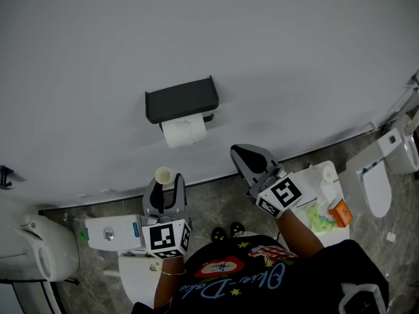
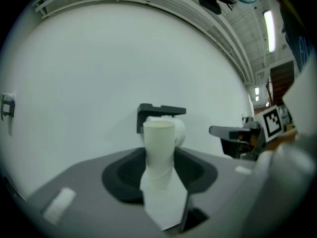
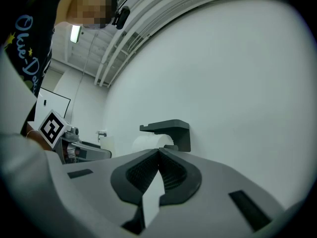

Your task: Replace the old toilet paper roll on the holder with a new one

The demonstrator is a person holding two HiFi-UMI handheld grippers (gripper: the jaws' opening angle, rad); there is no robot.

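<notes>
A black wall holder (image 1: 181,99) carries a white toilet paper roll (image 1: 184,131) under its shelf. My left gripper (image 1: 163,183) is below and left of the holder, shut on a bare cardboard tube (image 1: 163,174) that stands upright between its jaws. In the left gripper view the tube (image 2: 158,152) hides part of the roll (image 2: 180,131) and holder (image 2: 161,110). My right gripper (image 1: 241,154) is shut with nothing in it, below and right of the holder. The right gripper view shows its closed tips (image 3: 158,155) pointing at the roll (image 3: 147,143) and holder (image 3: 171,129).
A toilet tank (image 1: 111,234) sits under my left gripper, with another white fixture (image 1: 39,254) at far left. At right, a white stand (image 1: 308,198) holds a white roll (image 1: 327,173), green packets and an orange box (image 1: 340,212). Another toilet (image 1: 376,188) is far right.
</notes>
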